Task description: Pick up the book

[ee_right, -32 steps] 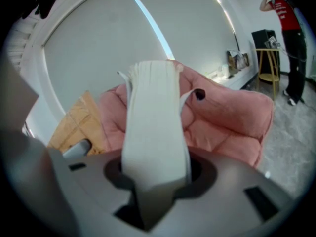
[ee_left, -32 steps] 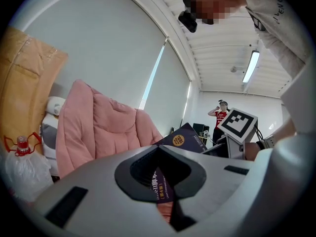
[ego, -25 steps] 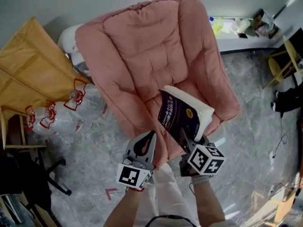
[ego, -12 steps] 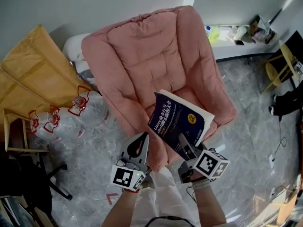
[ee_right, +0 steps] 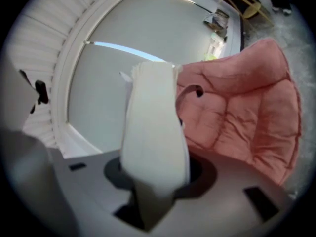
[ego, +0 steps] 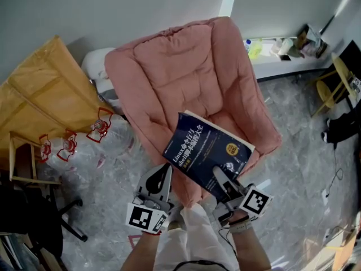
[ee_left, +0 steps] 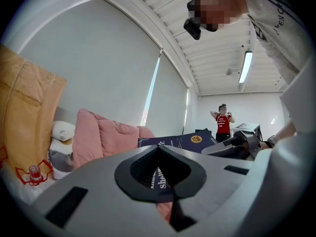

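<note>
Beyond both sets of fingertips spreads the pink armchair (ego: 186, 78). Over the front of its seat, seemingly lifted clear of the cushion, the dark blue book (ego: 197, 148) lies cover up, with its near corner running back between the fingers of the right gripper (ego: 221, 178). Those fingers pinch the page block there (its pale edge fills the right gripper view), likely because a corner hold lifts it one-handed, so the left gripper (ego: 160, 176), fingers pressed together on nothing, merely waits beside it.

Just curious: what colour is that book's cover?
Dark navy book, white lettering; clearest in head view.
</note>
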A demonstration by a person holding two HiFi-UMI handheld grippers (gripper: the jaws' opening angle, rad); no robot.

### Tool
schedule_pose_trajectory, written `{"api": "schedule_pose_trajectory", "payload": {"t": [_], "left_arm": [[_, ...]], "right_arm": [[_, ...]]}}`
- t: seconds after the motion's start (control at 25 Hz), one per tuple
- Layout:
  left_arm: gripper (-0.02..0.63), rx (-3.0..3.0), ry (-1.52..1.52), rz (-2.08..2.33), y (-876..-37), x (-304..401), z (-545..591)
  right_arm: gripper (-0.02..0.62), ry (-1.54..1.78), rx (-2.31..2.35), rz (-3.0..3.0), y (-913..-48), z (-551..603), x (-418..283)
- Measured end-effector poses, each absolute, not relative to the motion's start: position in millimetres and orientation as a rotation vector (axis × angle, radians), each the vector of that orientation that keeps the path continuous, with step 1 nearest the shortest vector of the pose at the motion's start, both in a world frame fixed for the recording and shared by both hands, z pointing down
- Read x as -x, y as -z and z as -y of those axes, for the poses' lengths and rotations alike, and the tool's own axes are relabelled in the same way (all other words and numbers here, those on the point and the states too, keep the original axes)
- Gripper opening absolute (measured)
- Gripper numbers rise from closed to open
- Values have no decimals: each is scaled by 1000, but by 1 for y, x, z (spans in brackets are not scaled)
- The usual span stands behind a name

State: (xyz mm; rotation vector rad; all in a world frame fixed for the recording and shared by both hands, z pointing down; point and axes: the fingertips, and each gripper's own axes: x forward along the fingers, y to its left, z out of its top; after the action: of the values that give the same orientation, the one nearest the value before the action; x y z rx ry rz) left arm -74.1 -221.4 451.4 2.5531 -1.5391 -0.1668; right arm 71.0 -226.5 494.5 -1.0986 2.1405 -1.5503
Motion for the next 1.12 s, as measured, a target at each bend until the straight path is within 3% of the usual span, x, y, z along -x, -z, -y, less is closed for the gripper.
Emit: {"api": "schedule_pose_trajectory", "payload": {"t": [1.12], "left_arm": [[15, -2652, 234, 1475, -374, 60, 197]], "right_arm": [[173, 1559, 766, -1791, -434, 203, -85]]}}
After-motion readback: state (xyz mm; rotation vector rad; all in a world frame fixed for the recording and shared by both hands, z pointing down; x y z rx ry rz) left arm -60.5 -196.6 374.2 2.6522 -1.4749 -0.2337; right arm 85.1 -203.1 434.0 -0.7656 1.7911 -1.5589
